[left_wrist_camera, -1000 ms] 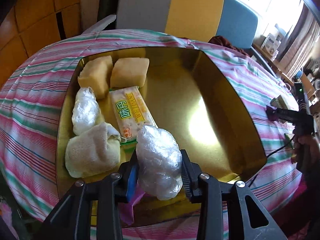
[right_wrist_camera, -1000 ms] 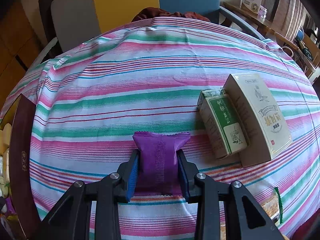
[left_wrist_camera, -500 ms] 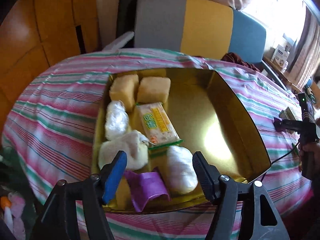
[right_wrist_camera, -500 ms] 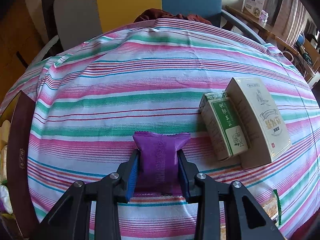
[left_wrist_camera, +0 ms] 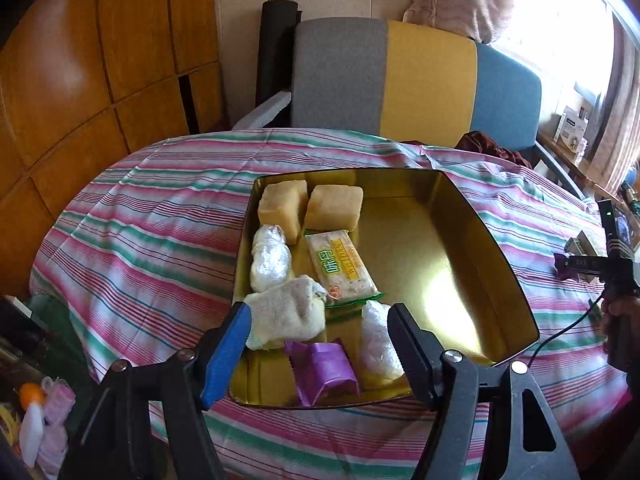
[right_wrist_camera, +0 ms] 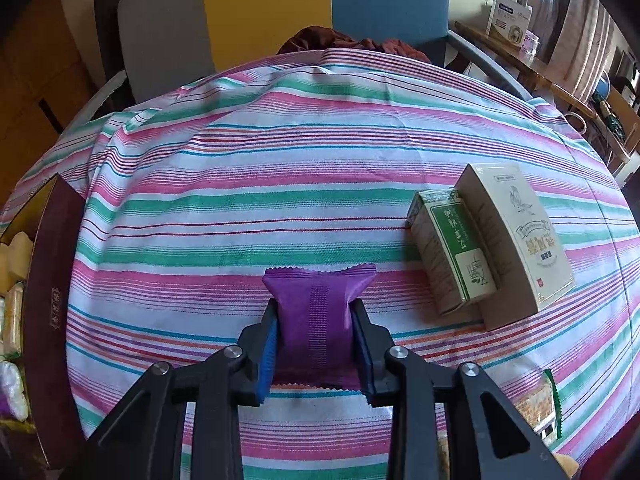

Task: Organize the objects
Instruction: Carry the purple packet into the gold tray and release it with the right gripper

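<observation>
Left hand-held gripper [left_wrist_camera: 318, 344] just opened wide, empty, right hand-held gripper [right_wrist_camera: 314, 344] clamped on purple packet [right_wrist_camera: 316, 308]

Left gripper [left_wrist_camera: 318, 334] low in frame, jaws just opened wider, nothing pressed between. Beyond, centre: gold tin [left_wrist_camera: 496, 248] on striped table [left_wrist_camera: 152, 232], holding white wrapped bundle [left_wrist_camera: 378, 342] and purple packet [left_wrist_camera: 324, 372] near its lower edge.

Glossy gold metal tin [left_wrist_camera: 492, 240]; matt striped cloth [right_wrist_camera: 280, 168].

Home living room: striped tablecloth [left_wrist_camera: 160, 216], tricolour sofa [left_wrist_camera: 400, 80], wood-panelled wall [left_wrist_camera: 80, 80], curtained window [left_wrist_camera: 568, 32].
</observation>
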